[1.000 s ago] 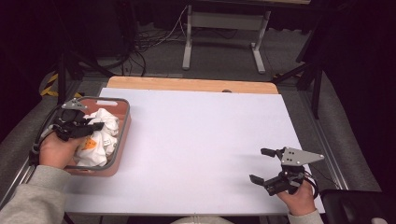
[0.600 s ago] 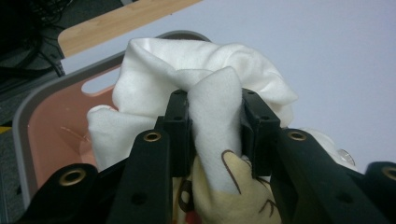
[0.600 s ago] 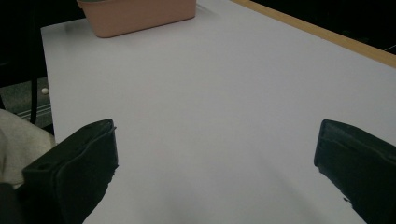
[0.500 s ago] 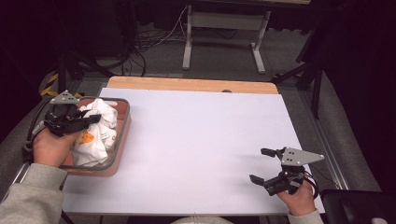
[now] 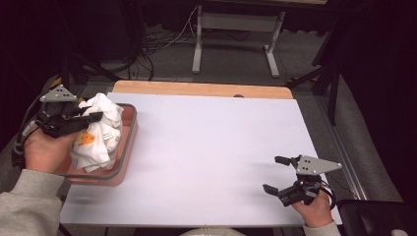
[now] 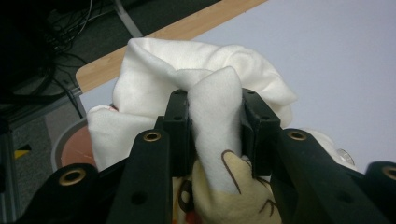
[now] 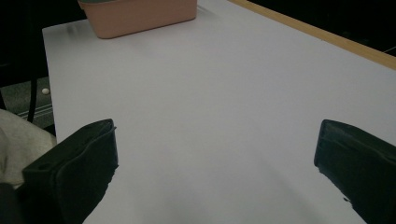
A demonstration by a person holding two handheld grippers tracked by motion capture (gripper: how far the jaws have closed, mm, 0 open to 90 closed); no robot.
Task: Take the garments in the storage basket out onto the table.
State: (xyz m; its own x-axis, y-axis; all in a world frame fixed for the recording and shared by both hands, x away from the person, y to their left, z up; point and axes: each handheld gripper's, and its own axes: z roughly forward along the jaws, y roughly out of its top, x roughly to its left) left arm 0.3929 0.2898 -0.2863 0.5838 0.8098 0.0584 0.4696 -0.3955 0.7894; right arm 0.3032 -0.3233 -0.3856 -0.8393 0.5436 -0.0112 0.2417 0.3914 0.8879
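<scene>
Cloth first: my left gripper [image 6: 212, 135] is clamped on a fold of the crumpled white fabric garment with an orange-and-yellow cartoon print [image 5: 98, 132], the black pads pinching the bunched material between them. In the high view I see the garment's upper part lifted at the gripper while its lower part hangs down into the salmon-pink plastic basket with a grey rim [image 5: 129, 147], which sits at the left edge of the white-topped desk [image 5: 206, 147]. My right gripper [image 5: 279, 173] rests near the desk's front right corner, well apart from the basket, jaws spread wide with nothing between them, only bare desk surface ahead.
</scene>
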